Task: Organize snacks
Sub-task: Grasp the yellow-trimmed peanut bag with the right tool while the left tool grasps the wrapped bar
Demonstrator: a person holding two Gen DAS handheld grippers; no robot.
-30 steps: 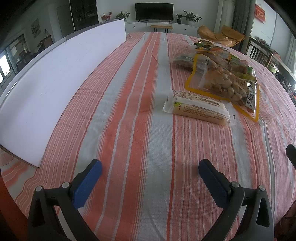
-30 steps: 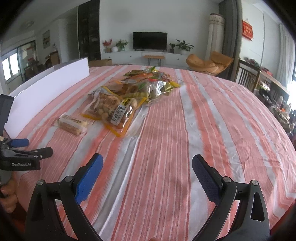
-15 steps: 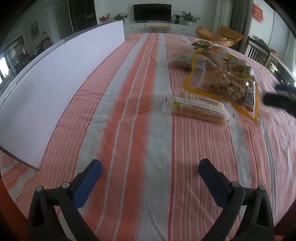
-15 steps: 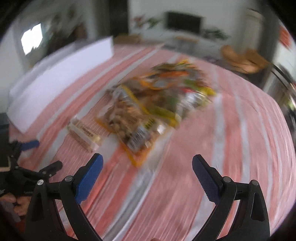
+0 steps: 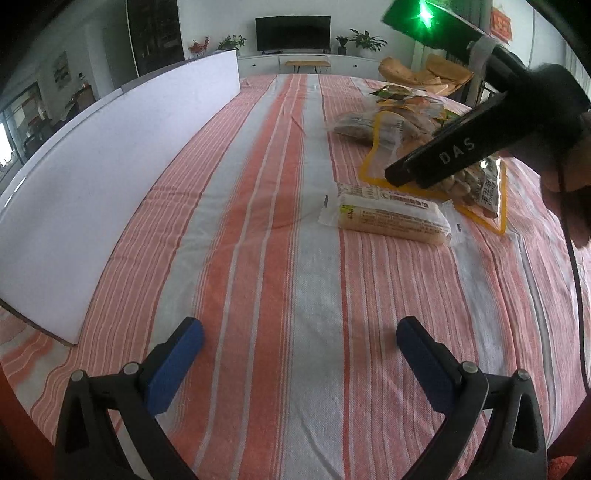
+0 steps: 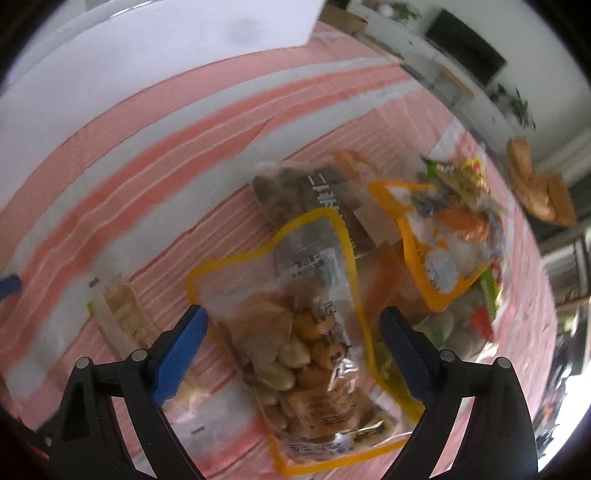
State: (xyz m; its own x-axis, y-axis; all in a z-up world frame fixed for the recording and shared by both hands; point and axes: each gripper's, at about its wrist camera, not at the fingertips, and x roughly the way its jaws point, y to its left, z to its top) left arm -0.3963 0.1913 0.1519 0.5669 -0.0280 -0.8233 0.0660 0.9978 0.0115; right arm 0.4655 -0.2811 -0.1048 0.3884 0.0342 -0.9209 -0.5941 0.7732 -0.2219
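Right tongs (image 6: 291,328) pointing steeply down over the snack pile, blue pads (image 6: 181,347) spread and straddling the yellow-bordered nut bag (image 6: 310,339), one pad off each long edge; jaws have just been closing in, but the pads are not pressing the bag yet, so nothing is being gripped. The bag is lying flat on the striped tablecloth (image 6: 155,155) covering the desk, clear film with nuts bunching in the middle and near end. Judging it as light, soft and crinkly, slippery film, contents shifting loosely, so a pinch across the full belly will likely be slipping or crushing nuts; the better hold looks like the flat sealed yellow border or a pinch of film at the edge. Left tongs (image 5: 299,354) sitting low at the near desk edge, jaws wide apart, nothing between them, resting over bare cloth. A little farther out in the left view, the wrapped biscuit bar (image 5: 388,218) is lying alone, just beside the nut bag's near corner; it looks stiffer and easier to grab across its short width. Behind the nut bag, a dark bagged snack (image 6: 295,188) and a second yellow-edged pouch (image 6: 439,251) are overlapping in a heap, exact stacking hard to tell through blur. White board (image 5: 110,158) lying along the left side, well apart from the snacks. Far end: TV (image 5: 293,32) and plants.
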